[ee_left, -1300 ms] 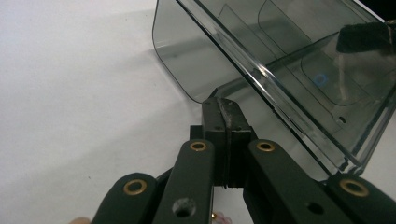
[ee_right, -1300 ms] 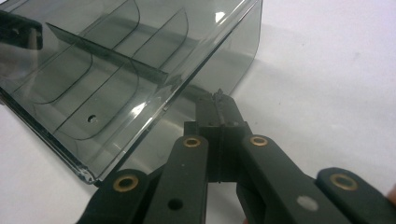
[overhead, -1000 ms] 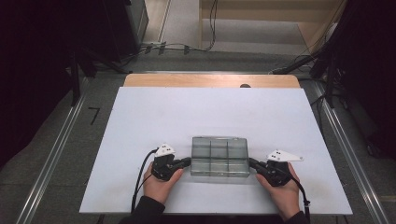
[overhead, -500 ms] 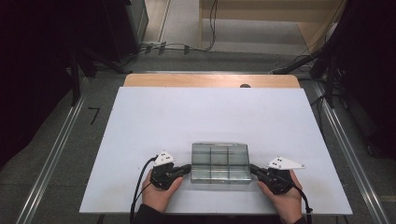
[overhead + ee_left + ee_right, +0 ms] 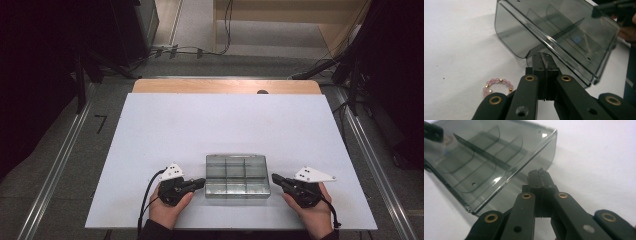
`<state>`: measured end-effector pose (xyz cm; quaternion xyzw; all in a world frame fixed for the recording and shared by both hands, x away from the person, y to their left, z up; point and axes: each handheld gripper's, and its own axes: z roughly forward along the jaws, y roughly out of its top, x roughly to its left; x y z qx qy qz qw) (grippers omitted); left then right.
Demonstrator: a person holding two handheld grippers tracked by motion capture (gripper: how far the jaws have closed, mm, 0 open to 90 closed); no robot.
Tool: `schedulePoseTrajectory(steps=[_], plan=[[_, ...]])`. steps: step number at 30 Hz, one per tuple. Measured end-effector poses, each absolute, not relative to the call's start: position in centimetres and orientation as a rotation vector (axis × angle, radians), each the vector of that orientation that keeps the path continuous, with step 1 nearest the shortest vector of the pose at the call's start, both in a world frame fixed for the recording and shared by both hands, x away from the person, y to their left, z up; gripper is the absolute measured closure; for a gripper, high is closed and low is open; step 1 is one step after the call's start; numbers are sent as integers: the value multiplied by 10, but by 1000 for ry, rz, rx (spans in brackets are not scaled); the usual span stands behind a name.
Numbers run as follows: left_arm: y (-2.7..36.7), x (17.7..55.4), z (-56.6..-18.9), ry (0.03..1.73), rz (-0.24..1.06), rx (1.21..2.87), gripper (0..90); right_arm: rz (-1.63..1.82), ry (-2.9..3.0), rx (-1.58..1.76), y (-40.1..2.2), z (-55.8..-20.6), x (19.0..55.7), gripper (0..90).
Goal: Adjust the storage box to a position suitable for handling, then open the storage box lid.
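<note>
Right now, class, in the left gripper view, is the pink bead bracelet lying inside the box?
No, the bracelet lies on the white table outside the box.

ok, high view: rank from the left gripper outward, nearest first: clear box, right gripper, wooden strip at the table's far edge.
1. Clear box: just right of the left gripper, at its shut fingers.
2. Right gripper: across the box, at its right side.
3. Wooden strip: along the table's far edge, well beyond the box.

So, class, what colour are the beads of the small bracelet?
Pink, with a few gold ones; the bead bracelet shows best in the left gripper view.
</note>
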<state>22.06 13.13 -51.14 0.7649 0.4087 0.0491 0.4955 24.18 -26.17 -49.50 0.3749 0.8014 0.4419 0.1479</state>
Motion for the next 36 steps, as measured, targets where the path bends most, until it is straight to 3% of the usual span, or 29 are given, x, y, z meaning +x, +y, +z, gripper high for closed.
schedulePoseTrajectory(steps=[16,36], plan=[[139,210,-506,844,94,1881,894,1344,2401,903,-278,-484,225,881],[138,211,-511,853,52,1911,895,1359,2563,844,-274,-494,224,883]])
